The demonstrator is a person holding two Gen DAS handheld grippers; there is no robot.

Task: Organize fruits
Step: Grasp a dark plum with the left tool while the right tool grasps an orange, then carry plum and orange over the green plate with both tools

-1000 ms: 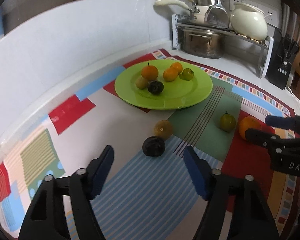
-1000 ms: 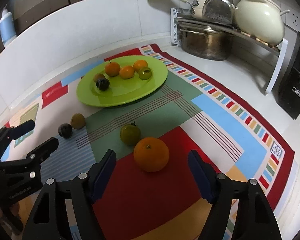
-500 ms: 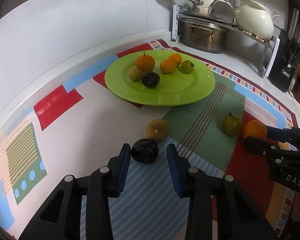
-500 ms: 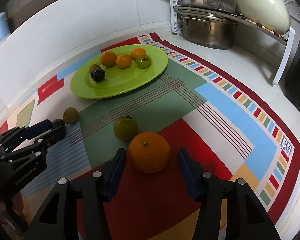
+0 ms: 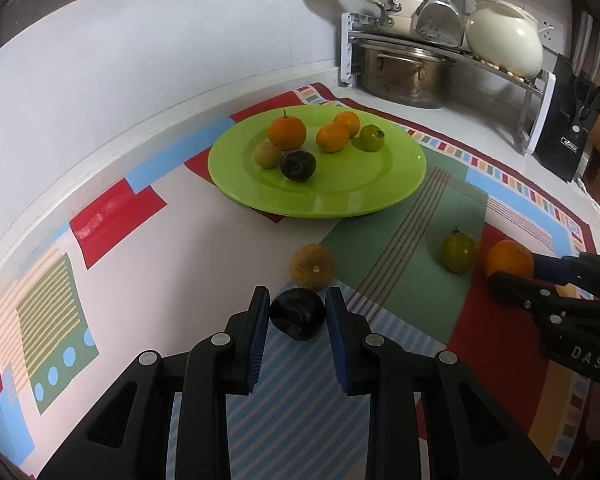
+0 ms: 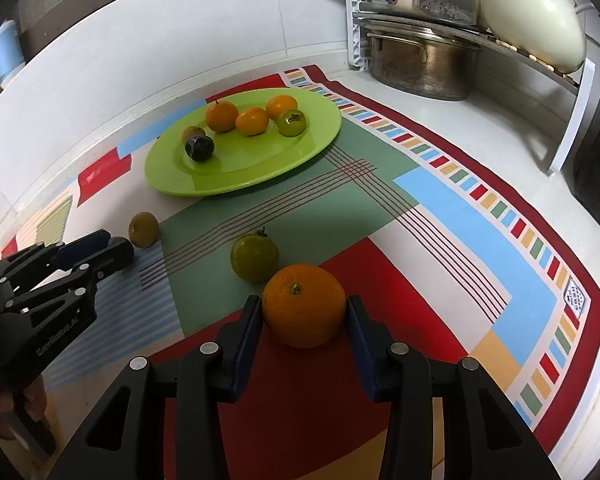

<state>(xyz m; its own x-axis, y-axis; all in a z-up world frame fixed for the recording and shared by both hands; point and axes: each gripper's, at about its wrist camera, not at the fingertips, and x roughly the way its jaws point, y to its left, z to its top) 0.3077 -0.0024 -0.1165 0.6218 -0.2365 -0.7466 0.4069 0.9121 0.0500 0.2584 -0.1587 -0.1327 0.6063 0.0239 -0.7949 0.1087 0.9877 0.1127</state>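
Left gripper (image 5: pixel 298 300): both blue pads sit against the sides of a dark plum (image 5: pixel 297 319), which lies on the striped patch of the mat (image 5: pixel 172 240); fingers closed on it. At 12 o'clock from the plum, just beside it, lies a brown fruit (image 5: pixel 312 266).

Further along at 12 o'clock stands the green plate (image 5: pixel 340 196). On it: a small tan fruit (image 5: pixel 266 155) at the 9 o'clock side, touching a second dark plum (image 5: pixel 297 165); behind them a stemmed orange (image 5: pixel 287 132); then two small oranges (image 5: pixel 332 137) touching each other; a green tomato (image 5: pixel 371 138) at the 3 o'clock end of the group.

On the mat's green panel, at 2 o'clock from the left gripper, sits a loose green tomato (image 5: pixel 458 253). Just beside it at 3 o'clock is a large orange (image 6: pixel 304 305), resting on the red panel.

Right gripper (image 6: pixel 303 308): pads are clamped on either side of the large orange, which rests on the mat. In the right wrist view the loose tomato is at 11 o'clock from the orange, very close to it; actual contact cannot be told.

Far corner, 1 o'clock: a rack (image 6: pixel 356 28) holding a steel pot (image 6: pixel 420 64) and a cream pot (image 6: pixel 536 20).
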